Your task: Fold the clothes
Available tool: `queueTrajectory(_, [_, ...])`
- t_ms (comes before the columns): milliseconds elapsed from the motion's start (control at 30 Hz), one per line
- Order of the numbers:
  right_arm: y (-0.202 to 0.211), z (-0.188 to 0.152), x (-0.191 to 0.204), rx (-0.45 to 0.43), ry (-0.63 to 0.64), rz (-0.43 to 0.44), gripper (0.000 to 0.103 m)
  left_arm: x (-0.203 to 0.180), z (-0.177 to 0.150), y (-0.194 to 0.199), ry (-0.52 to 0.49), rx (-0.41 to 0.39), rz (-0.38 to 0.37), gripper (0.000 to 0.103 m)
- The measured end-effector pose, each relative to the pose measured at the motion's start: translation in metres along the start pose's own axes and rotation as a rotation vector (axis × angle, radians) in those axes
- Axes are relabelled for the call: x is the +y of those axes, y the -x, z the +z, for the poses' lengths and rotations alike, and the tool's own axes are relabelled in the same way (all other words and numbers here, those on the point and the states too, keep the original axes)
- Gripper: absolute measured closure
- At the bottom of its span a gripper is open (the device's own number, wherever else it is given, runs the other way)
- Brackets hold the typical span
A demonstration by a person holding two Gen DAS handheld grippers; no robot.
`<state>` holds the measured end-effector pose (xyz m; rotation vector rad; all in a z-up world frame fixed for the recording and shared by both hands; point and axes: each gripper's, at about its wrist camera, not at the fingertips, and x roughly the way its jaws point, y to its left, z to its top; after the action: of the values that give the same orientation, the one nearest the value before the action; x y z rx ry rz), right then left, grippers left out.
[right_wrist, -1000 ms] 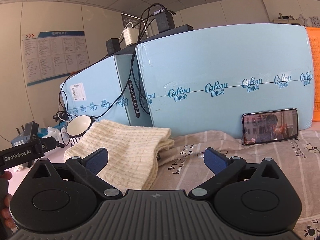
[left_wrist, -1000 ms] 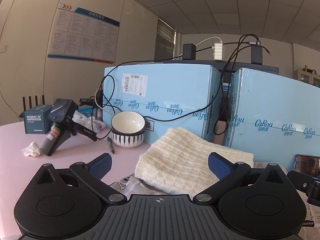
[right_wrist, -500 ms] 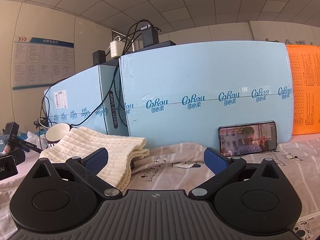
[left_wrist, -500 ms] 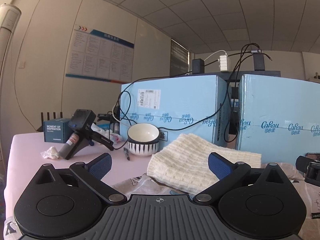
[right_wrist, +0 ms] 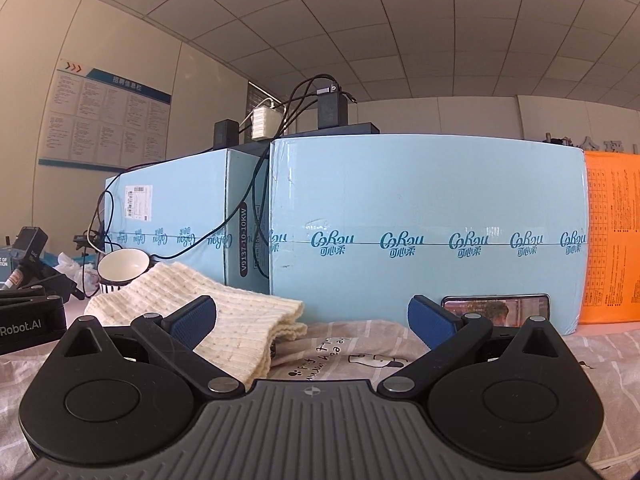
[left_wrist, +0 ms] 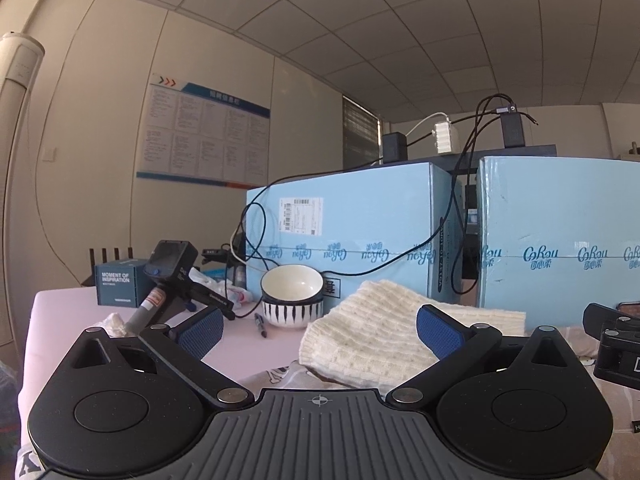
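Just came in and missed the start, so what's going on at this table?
A person holds two grippers over laundry. The left gripper and right gripper both have jaws open and grip nothing. A cream knit, already folded, lies beside a printed grey garment that is spread flat, apparently unfolded. A phone leans on the blue boxes.

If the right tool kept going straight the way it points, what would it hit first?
Probably the big blue box behind the printed cloth. The right tool is open and empty, and nothing stands between its fingers. The cream sweater lies left of that line; depth is uncertain.
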<state>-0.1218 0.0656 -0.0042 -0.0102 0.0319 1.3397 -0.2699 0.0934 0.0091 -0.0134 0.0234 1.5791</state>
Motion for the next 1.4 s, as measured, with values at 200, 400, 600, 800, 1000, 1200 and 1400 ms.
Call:
queueTrajectory(200, [-0.0008, -0.0003, 0.0003, 0.007, -0.003, 0.001, 0.000, -0.0004, -0.0005, 0.0021, 0.001, -0.012, -0.013, 0.000])
queueTrajectory(400, [-0.0005, -0.0005, -0.0006, 0.010, -0.009, 0.001, 0.000, -0.0016, -0.0006, 0.0007, -0.003, -0.005, -0.011, 0.000])
queueTrajectory(600, [-0.0005, -0.0007, -0.0014, 0.013, -0.012, 0.003, 0.000, -0.0015, -0.0012, 0.0009, -0.003, -0.007, -0.010, 0.000])
queueTrajectory(800, [-0.0012, -0.0006, -0.0021, 0.017, -0.014, 0.004, 0.000, -0.0011, -0.0009, 0.0010, 0.000, -0.006, -0.008, 0.000])
queueTrajectory(1000, [-0.0017, -0.0003, -0.0030, 0.018, -0.015, 0.006, 0.000, -0.0008, -0.0011, 0.0020, 0.001, -0.010, -0.007, 0.000])
queueTrajectory(1200, [-0.0015, -0.0004, -0.0026, 0.019, -0.016, 0.006, 0.000, -0.0011, -0.0012, 0.0019, 0.001, -0.010, -0.007, 0.000])
queueTrajectory(1400, [-0.0013, -0.0005, -0.0022, 0.019, -0.018, 0.006, 0.000, -0.0015, -0.0009, 0.0022, 0.000, -0.011, -0.006, 0.000])
